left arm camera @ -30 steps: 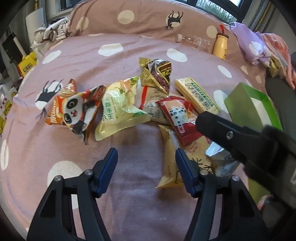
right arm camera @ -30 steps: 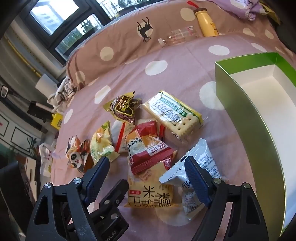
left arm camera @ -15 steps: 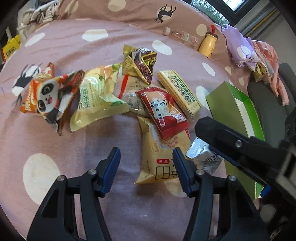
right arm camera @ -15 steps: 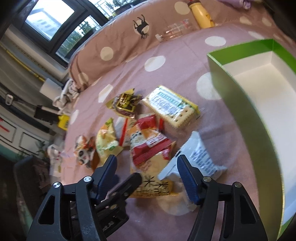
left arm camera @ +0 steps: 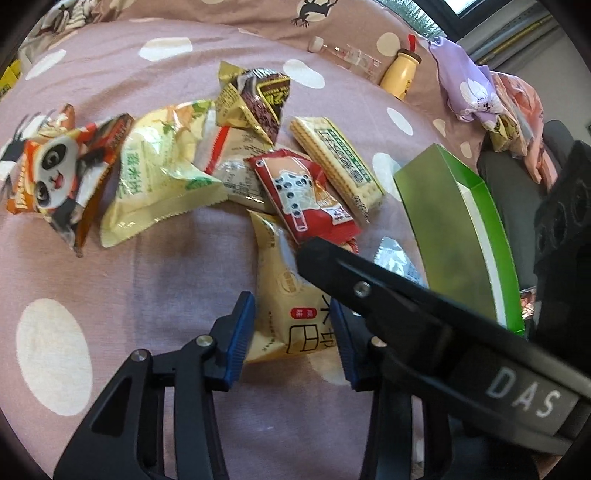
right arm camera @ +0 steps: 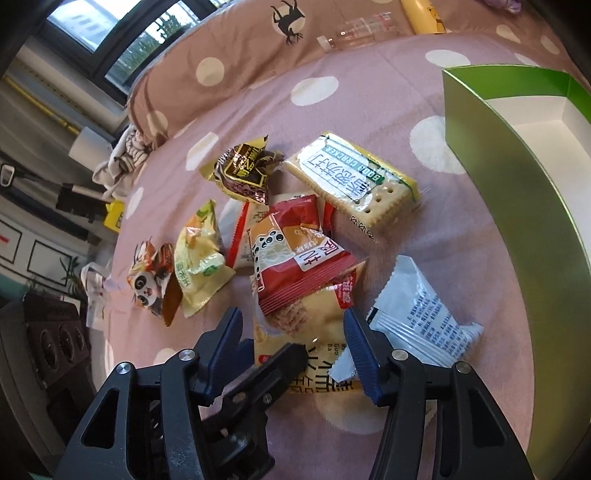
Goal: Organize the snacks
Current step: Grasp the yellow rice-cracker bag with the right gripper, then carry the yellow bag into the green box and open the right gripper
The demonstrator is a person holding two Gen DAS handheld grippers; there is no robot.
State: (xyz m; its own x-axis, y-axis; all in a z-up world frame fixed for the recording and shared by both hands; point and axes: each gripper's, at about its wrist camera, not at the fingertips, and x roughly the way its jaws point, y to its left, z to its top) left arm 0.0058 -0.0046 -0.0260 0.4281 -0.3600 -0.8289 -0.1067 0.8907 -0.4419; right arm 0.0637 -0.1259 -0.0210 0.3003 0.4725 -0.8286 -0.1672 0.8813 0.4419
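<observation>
closing on one yellow packet from two sides

straddling the same pale yellow snack packet (left arm camera: 291, 314), both claws have just been narrowing. the left gripper (left arm camera: 291, 328) has its blue pads at the packet's two side edges, though whether they press it yet i cannot tell. the right gripper (right arm camera: 291, 343) is unclenched, with the packet's upper part in its gap. the packet is glossy, with a red label and large dark characters, and lies flat near the middle of the bed under a red bubble-tea packet (left arm camera: 303, 195).

the bed cover (left arm camera: 155, 273) is mauve with cream dots; a window (right arm camera: 85, 33) shows beyond the pillow.

a silver sachet (right arm camera: 417, 314) lies just beside the right claw, toward the green box (right arm camera: 517, 206) at the bed's edge. cracker pack (right arm camera: 351, 177), panda packet (left arm camera: 62, 173) and brown-gold packet (left arm camera: 258, 99) lie further up the bed.
</observation>
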